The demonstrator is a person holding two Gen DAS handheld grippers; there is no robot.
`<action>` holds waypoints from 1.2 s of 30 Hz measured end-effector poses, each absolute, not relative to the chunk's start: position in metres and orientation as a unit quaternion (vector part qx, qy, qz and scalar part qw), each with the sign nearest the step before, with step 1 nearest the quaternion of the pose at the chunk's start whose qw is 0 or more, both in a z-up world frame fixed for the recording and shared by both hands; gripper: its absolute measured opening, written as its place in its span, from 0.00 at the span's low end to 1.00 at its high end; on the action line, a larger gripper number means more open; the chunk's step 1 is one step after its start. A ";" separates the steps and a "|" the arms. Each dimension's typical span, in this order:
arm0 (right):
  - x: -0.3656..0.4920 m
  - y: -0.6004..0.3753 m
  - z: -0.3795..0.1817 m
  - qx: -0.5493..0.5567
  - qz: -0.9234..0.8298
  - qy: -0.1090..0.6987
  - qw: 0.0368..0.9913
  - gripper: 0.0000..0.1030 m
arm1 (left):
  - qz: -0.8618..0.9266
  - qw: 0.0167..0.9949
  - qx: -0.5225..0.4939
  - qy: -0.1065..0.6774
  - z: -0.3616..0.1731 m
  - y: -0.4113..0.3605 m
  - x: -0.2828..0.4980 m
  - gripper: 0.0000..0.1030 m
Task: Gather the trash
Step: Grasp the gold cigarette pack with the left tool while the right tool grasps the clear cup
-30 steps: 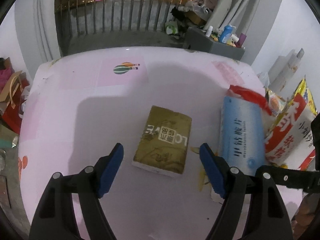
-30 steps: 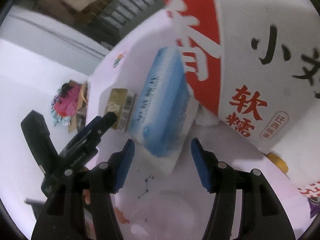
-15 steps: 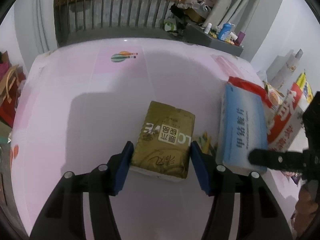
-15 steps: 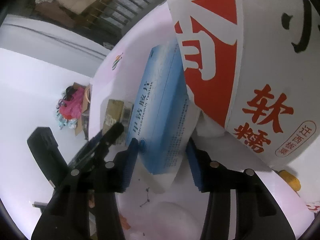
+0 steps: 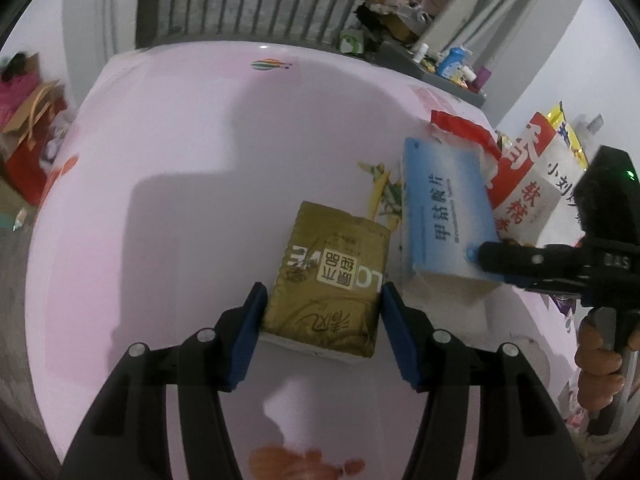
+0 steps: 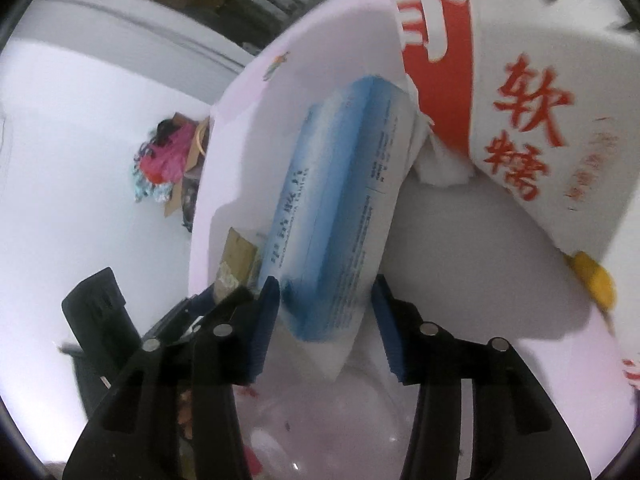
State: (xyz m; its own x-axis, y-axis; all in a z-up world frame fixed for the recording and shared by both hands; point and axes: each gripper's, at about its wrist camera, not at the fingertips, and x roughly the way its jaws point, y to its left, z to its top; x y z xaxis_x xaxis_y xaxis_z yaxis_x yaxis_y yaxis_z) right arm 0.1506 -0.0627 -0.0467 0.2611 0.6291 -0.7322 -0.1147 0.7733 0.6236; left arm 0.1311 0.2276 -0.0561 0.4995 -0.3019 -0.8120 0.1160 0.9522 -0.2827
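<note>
Left tongs pinch gold tissue pack on pink desk, right tongs clamp blue box beside it; risk: soft pack deforms and slips on lift.

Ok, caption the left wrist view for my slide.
Left hand-held gripper clamps a gold tissue pack on the pink table, blue box alongside.

I saw a gold pack lying flat on the pink bench, slightly crumpled. Just beside it lay a blue-and-white box, its far end against a red-and-white bag that stood tilted over it.
</note>
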 end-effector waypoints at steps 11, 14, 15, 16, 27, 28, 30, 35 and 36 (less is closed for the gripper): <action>0.076 -0.061 -0.014 0.087 0.291 0.496 0.814 0.71 | -0.113 0.853 -0.123 0.495 -0.055 0.231 0.072 0.60; 0.069 -0.050 -0.014 0.050 0.299 0.480 0.823 0.73 | -0.117 0.847 -0.133 0.501 -0.053 0.234 0.061 0.71; 0.073 -0.045 -0.017 0.044 0.300 0.480 0.823 0.73 | -0.115 0.849 -0.135 0.499 -0.051 0.236 0.060 0.72; 0.074 -0.040 -0.018 0.038 0.302 0.479 0.823 0.73 | -0.113 0.851 -0.135 0.495 -0.049 0.237 0.059 0.72; 0.079 0.004 -0.046 -0.096 0.292 0.481 0.821 0.67 | -0.106 0.864 -0.118 0.479 -0.043 0.234 0.065 0.73; 0.080 0.003 -0.045 -0.096 0.292 0.480 0.821 0.67 | -0.110 0.862 -0.119 0.481 -0.044 0.233 0.065 0.73; 0.082 0.000 -0.044 -0.096 0.289 0.482 0.821 0.67 | -0.115 0.859 -0.118 0.485 -0.046 0.231 0.065 0.73; 0.084 -0.014 -0.042 -0.085 0.260 0.492 0.827 0.67 | -0.116 0.860 -0.116 0.482 -0.047 0.228 0.064 0.73; 0.086 -0.020 -0.041 -0.079 0.250 0.494 0.829 0.67 | -0.115 0.861 -0.112 0.482 -0.047 0.227 0.065 0.73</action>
